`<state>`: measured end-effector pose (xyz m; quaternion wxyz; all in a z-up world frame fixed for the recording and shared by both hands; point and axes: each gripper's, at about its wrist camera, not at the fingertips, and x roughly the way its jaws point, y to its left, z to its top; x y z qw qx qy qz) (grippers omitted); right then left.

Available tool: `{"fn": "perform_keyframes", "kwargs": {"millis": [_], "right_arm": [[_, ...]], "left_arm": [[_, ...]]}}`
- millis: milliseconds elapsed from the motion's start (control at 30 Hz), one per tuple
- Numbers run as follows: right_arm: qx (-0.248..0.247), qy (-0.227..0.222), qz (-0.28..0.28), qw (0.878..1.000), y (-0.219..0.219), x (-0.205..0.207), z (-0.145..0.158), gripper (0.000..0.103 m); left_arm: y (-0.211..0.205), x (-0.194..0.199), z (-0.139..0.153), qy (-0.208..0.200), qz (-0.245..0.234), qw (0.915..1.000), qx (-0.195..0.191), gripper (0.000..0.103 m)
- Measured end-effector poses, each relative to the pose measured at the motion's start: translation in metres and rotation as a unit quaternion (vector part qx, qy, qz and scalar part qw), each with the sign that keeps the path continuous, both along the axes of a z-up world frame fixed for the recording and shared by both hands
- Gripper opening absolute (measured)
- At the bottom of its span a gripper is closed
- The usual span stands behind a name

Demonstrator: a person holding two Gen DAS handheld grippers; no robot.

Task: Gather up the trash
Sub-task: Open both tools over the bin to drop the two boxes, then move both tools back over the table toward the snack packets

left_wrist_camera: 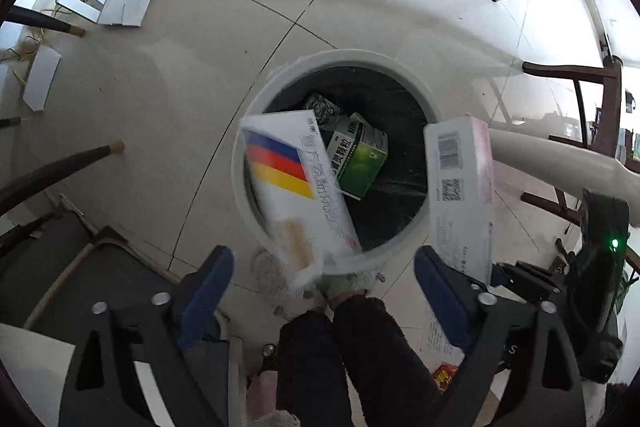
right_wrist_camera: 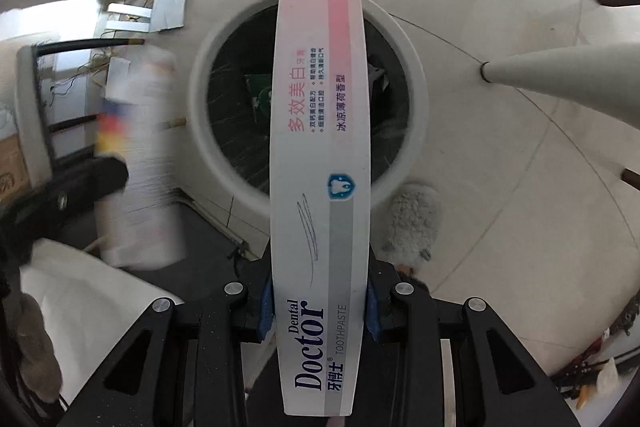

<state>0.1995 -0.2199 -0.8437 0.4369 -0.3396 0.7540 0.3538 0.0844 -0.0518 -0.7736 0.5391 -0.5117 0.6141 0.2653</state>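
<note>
The striped box (left_wrist_camera: 298, 187) is smeared by motion in both views, and its print cannot be read. The bin (right_wrist_camera: 208, 131) is partly hidden by the toothpaste box (right_wrist_camera: 320, 187), whose near end is cut off by the bottom edge

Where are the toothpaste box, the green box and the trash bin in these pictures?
toothpaste box (right_wrist_camera: 320, 187): right wrist view, middle of its printed face.
green box (left_wrist_camera: 360, 159): left wrist view, its green side, inside the bin.
trash bin (left_wrist_camera: 404, 65): left wrist view, far white rim.
</note>
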Motion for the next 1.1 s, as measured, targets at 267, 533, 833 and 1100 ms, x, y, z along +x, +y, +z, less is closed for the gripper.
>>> {"fn": "perform_keyframes", "kwargs": {"millis": [267, 533, 833, 1100], "right_arm": [[-0.005, -0.017, 0.016, 1.0, 0.02, 0.01, -0.015, 0.055], [0.021, -0.097, 0.018, 0.995, 0.018, 0.02, 0.033, 0.103], [0.057, -0.14, 0.011, 0.989, 0.012, 0.019, 0.107, 0.103], [0.076, -0.138, 0.016, 0.987, -0.008, 0.01, 0.18, 0.103]], "left_arm": [[-0.002, -0.008, 0.01, 0.025, 0.003, 0.9987, 0.045, 0.095], [-0.014, -0.018, 0.045, 0.057, 0.001, 0.9921, 0.112, 0.095], [-0.036, -0.024, 0.102, 0.053, 0.007, 0.9892, 0.137, 0.095], [-0.062, -0.029, 0.165, 0.051, 0.007, 0.9892, 0.137, 0.095]]}}
